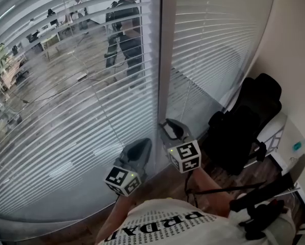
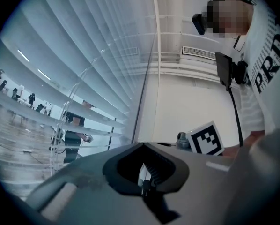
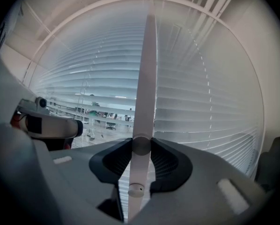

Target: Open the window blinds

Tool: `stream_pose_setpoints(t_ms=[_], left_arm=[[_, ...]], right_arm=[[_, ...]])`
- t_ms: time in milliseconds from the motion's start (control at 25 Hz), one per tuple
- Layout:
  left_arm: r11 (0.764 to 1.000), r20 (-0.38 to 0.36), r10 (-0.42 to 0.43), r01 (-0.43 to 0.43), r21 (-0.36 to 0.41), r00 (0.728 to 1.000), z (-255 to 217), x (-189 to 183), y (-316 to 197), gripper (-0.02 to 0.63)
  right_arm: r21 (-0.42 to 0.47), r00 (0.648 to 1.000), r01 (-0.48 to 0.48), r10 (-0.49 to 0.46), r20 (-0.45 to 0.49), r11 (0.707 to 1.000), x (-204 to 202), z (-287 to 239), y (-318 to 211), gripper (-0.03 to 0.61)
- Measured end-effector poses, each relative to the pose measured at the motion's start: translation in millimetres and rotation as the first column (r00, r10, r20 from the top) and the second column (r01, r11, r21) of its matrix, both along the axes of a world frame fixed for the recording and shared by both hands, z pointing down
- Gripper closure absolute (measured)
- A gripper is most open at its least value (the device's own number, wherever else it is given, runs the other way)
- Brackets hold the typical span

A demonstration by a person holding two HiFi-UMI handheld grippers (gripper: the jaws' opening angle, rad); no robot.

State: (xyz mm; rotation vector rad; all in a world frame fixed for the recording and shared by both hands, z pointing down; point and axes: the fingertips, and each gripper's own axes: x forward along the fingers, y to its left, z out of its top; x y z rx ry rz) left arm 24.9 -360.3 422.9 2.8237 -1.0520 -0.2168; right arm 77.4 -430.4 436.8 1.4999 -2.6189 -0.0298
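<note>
Two blinds hang either side of one white window post (image 1: 165, 60): the left blind (image 1: 66, 116) and the right blind (image 1: 213, 40). Two tools sit low at that post, the left tool (image 1: 140, 148) just left of it and the right tool (image 1: 168, 127) on it, where two round knobs show, a larger knob (image 3: 141, 145) above a smaller knob (image 3: 136, 190). One black chair (image 1: 244, 121) stands right of the post.

Left tool (image 1: 144, 144) and right tool (image 1: 166, 123) close before slatted blinds (image 1: 66, 111), black chair (image 1: 244, 121) right.

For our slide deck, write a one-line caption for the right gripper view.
Right gripper clamps a round knob on the white window post, blinds behind.
</note>
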Motion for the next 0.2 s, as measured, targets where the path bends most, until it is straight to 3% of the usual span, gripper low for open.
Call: stream_pose_setpoints(t_ms=[200], left_arm=[[1.000, 0.003, 0.004, -0.004, -0.002, 1.000, 0.9, -0.2, 1.6, 0.621]], right_arm=[[0.007, 1.000, 0.000, 0.000, -0.002, 1.000, -1.4, -2.1, 1.0, 0.457]])
